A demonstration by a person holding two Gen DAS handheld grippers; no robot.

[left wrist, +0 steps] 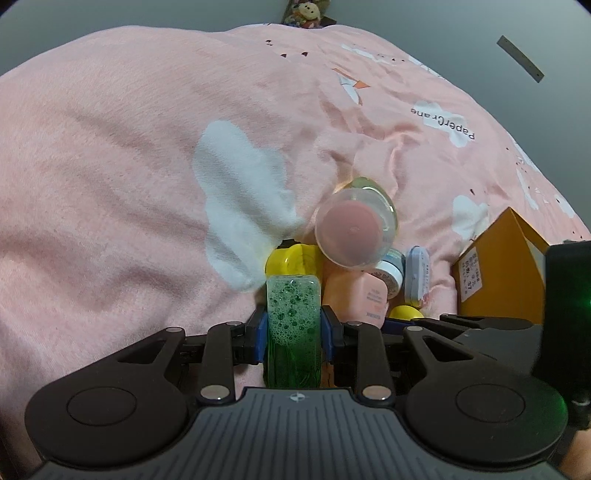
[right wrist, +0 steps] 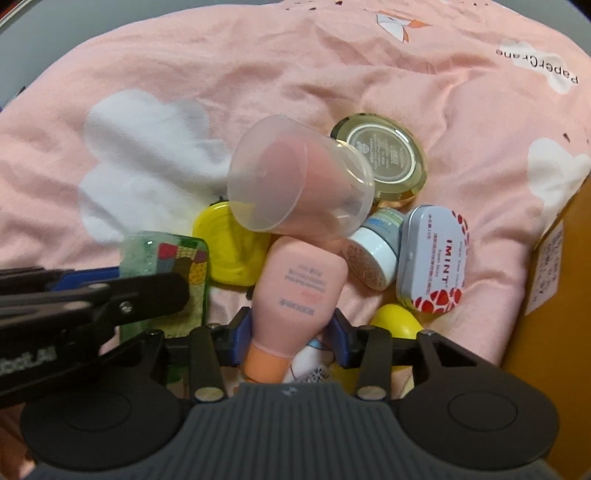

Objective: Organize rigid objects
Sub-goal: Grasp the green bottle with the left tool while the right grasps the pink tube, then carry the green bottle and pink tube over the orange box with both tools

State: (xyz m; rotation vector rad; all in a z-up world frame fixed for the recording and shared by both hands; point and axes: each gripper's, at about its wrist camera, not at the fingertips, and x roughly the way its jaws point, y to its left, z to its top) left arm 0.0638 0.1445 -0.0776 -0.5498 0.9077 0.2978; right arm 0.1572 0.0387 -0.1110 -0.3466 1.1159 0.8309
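A pile of small items lies on a pink bedsheet (right wrist: 332, 74). My left gripper (left wrist: 293, 328) is shut on a green bottle of foamy liquid (left wrist: 293, 314), also seen in the right wrist view (right wrist: 166, 266). My right gripper (right wrist: 291, 332) is shut on a pink squeeze bottle with an orange cap (right wrist: 295, 295), seen in the left wrist view (left wrist: 356, 295). A clear cup with a pink puff (right wrist: 295, 181) lies tilted on the pile. Beside it are a gold compact (right wrist: 384, 158), a white jar (right wrist: 373, 254), a mint tin (right wrist: 432, 258) and a yellow container (right wrist: 229, 251).
An orange cardboard box (left wrist: 502, 266) stands at the right, close to the pile; its side also shows in the right wrist view (right wrist: 554, 295). A yellow rounded item (right wrist: 395, 321) lies by my right finger. A stuffed toy (left wrist: 306, 13) sits at the far edge of the bed.
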